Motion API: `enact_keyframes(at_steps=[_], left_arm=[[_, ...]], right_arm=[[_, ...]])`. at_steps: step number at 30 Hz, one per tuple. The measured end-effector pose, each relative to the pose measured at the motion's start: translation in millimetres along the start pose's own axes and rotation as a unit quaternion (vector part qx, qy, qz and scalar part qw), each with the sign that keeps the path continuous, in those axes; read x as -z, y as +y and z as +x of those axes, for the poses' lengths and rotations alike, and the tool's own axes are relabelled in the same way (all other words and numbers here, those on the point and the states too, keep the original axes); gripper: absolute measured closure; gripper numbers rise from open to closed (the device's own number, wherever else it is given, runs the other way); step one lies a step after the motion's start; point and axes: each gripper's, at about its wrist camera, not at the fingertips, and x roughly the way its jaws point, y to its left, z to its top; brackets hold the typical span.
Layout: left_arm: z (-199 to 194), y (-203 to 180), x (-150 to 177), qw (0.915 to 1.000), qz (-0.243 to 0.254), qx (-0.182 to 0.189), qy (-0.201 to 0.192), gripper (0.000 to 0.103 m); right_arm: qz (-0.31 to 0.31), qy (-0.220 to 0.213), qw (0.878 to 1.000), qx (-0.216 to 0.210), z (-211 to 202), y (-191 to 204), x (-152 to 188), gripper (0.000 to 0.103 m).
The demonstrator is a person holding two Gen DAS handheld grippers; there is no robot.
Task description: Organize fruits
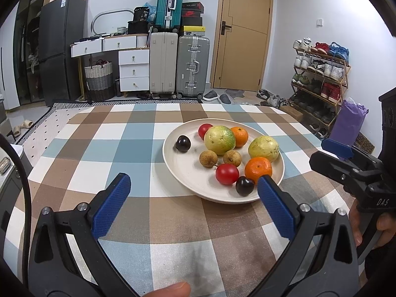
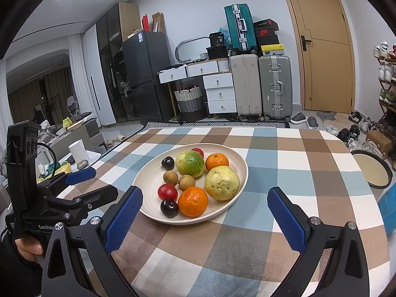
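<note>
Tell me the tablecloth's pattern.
The tablecloth is checked in brown, blue and white; right wrist view shows it best.

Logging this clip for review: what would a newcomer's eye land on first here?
The cream plate of mixed fruit mid-table on the checked cloth, its big green-yellow guava standing out. Then the open left gripper and right gripper, both empty, near the plate's front rim.

Your left tongs (image 1: 193, 185): spread wide, empty, above the bench (image 1: 123, 148) | plate (image 1: 188, 173) ahead holds the fruits | your right tongs (image 1: 339, 148) beside it.
</note>
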Motion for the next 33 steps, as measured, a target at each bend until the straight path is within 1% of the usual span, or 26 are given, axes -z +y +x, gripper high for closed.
enact_keyframes(at_steps=[33], left_arm=[[0.0, -0.8, 0.4, 1.0000, 0.001, -0.001, 0.000, 0.001]], right_arm=[[-0.002, 0.001, 1.000, -0.001, 0.7, 1.3, 1.2, 0.000]])
